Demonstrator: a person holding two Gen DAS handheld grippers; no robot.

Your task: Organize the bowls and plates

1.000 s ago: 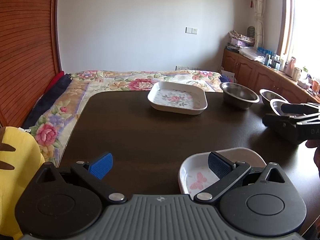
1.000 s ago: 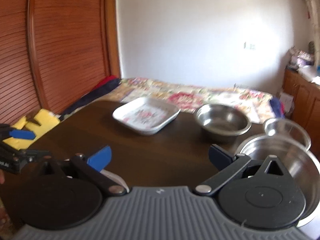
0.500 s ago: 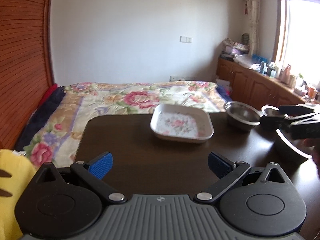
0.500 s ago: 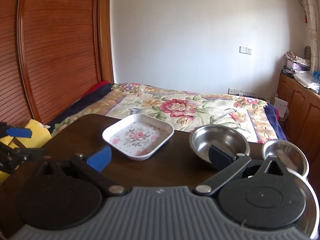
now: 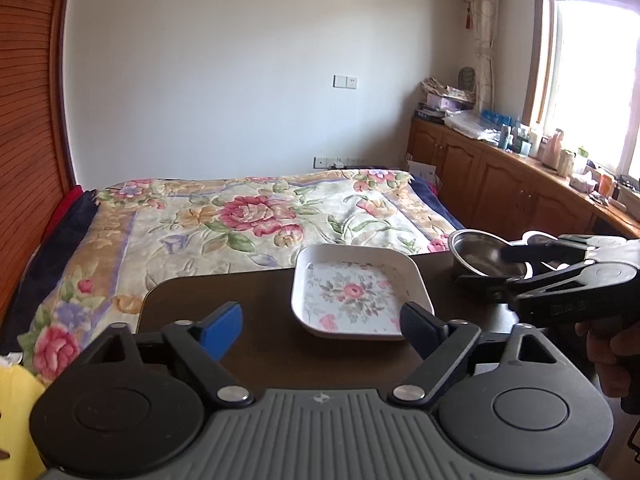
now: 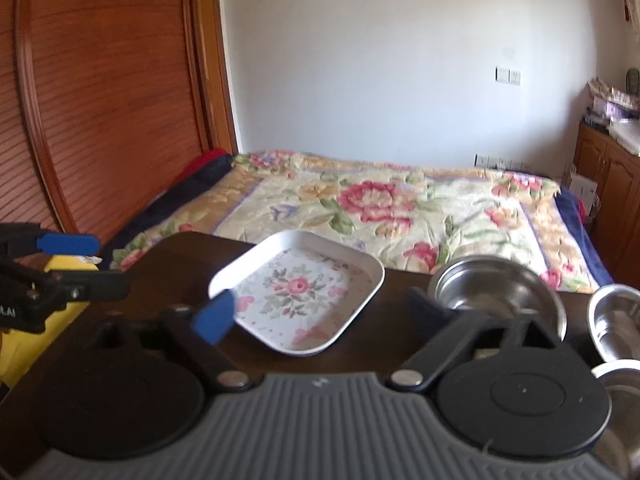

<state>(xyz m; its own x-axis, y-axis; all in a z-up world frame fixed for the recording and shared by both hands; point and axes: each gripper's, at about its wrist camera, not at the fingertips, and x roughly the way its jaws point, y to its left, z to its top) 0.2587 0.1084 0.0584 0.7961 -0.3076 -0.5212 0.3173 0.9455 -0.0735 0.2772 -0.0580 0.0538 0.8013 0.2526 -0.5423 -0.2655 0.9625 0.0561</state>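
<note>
The left hand-held gripper (image 5: 320,320) hangs released above the dark surface (image 5: 256,344), its blue-padded fingers (image 5: 222,326) spread wide with nothing between them. Just beyond it sits the white square plate (image 5: 356,292) with a pink flower print, lying flat near the surface's far edge. Right of the plate stands a steel bowl (image 5: 476,254), and in the right wrist view a second steel bowl (image 6: 616,320) sits just right of that one, with the rim of a third (image 6: 620,376) nearer the camera. The right hand-held gripper (image 6: 320,316) is also released and empty, hovering on the near side of the plate and the first bowl; a person's hand (image 5: 612,352) grips its handle. Part of some white lettering shows on the left gripper's side in the right wrist view, ending in "AI"; the lettering on the right gripper's body is too dim to read. Behind the plate lies a bed (image 5: 248,216) under a floral cover.
</note>
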